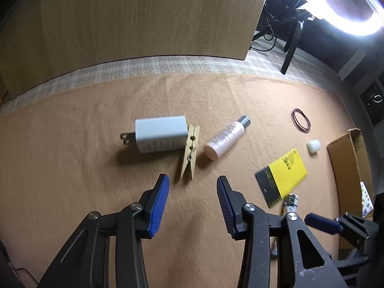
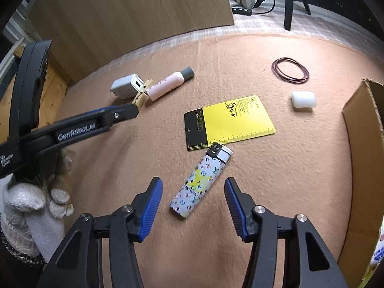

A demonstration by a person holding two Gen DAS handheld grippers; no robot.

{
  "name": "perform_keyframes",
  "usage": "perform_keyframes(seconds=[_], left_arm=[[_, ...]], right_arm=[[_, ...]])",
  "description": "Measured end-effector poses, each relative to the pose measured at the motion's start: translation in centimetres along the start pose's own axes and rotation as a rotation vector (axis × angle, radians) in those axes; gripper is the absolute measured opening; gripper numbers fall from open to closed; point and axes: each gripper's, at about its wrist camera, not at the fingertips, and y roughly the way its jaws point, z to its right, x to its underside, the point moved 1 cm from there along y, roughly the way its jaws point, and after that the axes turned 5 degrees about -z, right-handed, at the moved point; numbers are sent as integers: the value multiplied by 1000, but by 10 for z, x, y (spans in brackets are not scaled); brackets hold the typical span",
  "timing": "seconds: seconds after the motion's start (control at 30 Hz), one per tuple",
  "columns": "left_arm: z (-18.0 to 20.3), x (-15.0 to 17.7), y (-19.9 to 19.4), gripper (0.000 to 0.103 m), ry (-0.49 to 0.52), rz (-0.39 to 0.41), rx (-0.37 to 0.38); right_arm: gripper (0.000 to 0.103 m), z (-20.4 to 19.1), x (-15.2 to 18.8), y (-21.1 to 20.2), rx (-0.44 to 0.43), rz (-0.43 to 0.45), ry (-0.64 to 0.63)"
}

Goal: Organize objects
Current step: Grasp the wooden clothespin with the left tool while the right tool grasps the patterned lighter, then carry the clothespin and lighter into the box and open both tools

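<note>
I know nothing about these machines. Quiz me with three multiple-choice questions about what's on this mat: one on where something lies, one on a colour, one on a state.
1. Where is the wooden clothespin?
A. Inside the cardboard box
B. Between the white wall charger and the pale pink bottle
C. On the yellow card

2. What colour are the thin rubber bands?
A. Dark maroon
B. Bright green
C. White

3. How do the right tongs stand to the patterned white lighter?
A. Clamped on it
B. Open, a pad on either side of it
C. Far away from it

Answers:
1 B: it lies against the white wall charger, with the pale pink bottle on its other side.
2 A: the loops look dark reddish brown.
3 B: gaps show between both blue pads and the lighter.
</note>
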Motion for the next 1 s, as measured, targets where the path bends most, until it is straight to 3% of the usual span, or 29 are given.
perform_keyframes(seconds=[0.27, 0.5, 0.73, 1.0], left_arm=[[8, -13, 17, 36, 34, -6, -18], [9, -16, 24, 15, 34, -13, -35], [9, -14, 24, 14, 48, -5, -36], [6, 10, 15, 14, 17, -3, 1]], right_arm=[[43, -11, -4, 15, 73, -23, -52], [31, -14, -1, 20, 127, -34, -103], [20, -11, 4, 18, 143, -38, -143], [20, 2, 15, 11, 103, -46, -133]])
